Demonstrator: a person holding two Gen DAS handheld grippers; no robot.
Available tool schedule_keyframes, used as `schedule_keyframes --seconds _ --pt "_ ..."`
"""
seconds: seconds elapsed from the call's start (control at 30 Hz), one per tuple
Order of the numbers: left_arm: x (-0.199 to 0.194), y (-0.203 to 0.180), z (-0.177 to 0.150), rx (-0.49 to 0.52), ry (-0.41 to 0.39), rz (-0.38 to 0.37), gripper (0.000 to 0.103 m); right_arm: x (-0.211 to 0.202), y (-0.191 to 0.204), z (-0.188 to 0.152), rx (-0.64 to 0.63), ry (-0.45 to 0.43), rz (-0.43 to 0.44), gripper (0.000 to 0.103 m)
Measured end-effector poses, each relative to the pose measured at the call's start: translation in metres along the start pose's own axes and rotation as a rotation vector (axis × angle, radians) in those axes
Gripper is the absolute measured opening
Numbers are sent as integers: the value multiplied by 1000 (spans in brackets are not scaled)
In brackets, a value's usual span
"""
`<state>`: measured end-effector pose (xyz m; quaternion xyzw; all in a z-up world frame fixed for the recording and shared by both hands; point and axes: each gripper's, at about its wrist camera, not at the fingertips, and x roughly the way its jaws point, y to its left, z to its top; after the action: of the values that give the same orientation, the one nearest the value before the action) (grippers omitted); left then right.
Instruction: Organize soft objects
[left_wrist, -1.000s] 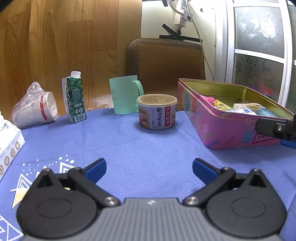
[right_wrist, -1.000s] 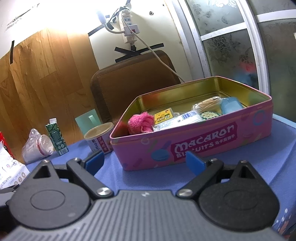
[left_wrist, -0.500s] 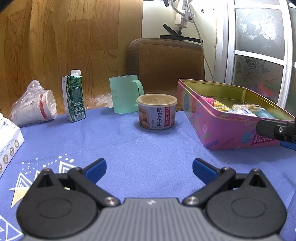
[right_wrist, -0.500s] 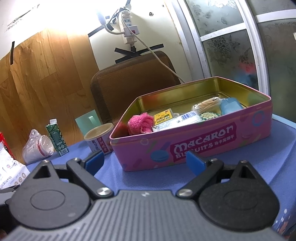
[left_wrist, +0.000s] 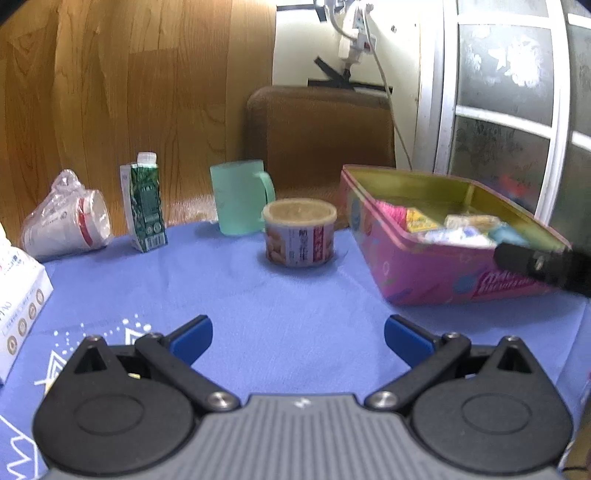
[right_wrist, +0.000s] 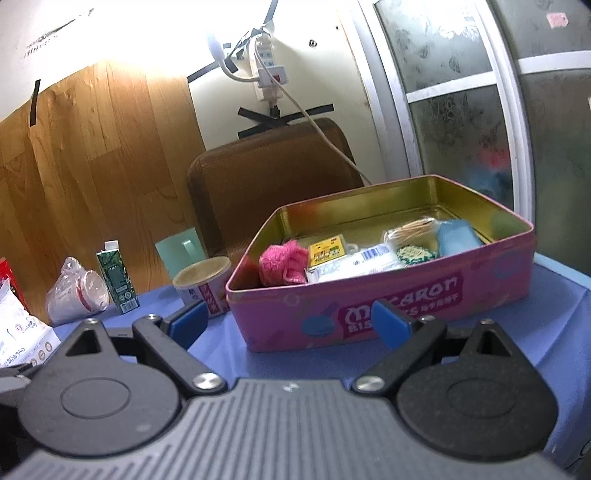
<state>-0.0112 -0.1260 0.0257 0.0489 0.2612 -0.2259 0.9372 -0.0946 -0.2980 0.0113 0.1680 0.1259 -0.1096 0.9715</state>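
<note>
A pink biscuit tin (right_wrist: 424, 291) stands open on the blue tablecloth. Inside lie a fluffy pink cloth (right_wrist: 282, 262), a yellow packet (right_wrist: 327, 251), a white wrapped pack (right_wrist: 354, 264), a bag of sticks (right_wrist: 413, 230) and a light blue soft item (right_wrist: 456, 236). My right gripper (right_wrist: 290, 326) is open and empty just in front of the tin's near wall. My left gripper (left_wrist: 297, 339) is open and empty above bare cloth, left of the pink tin (left_wrist: 436, 266). The right gripper's black finger (left_wrist: 535, 264) shows at the tin's front edge.
A round food can (left_wrist: 300, 238), a mint green mug (left_wrist: 240, 203), a green drink carton (left_wrist: 144, 208) and bagged paper cups (left_wrist: 66, 219) line the table's back. A white tissue pack (left_wrist: 18, 306) lies at the left. A brown chair back (left_wrist: 321, 136) stands behind.
Both grippers have risen and tilted slightly, so the views look down a little more on the table and tin. Both stay open and empty; no object has moved.
</note>
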Motion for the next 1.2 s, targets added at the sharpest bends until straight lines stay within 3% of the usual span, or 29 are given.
schedule_keyframes --seconds 0.2,0.37,0.57,0.67,0.8,0.97,1.1,1.2 --pt "-24 16 15 -41 -39 39 103 0 13 3 -23 9 41 97" --pt "-33 44 17 -112 -2 104 103 7 43 -4 -90 50 137 97" --pt "-38 57 12 -118 26 168 103 4 67 -5 -148 44 243 97" --pt "-43 53 13 -100 17 170 103 -4 73 -5 -172 3 232 97" --pt "-49 48 18 -75 -6 161 103 -3 71 5 -153 43 241 102" --pt "-56 51 20 -85 -20 171 103 -2 77 10 -171 32 254 103" --pt "-54 53 21 -86 -22 213 103 2 75 9 -157 67 247 103" --pt "-52 52 19 -87 -8 203 103 6 72 9 -130 106 251 103"
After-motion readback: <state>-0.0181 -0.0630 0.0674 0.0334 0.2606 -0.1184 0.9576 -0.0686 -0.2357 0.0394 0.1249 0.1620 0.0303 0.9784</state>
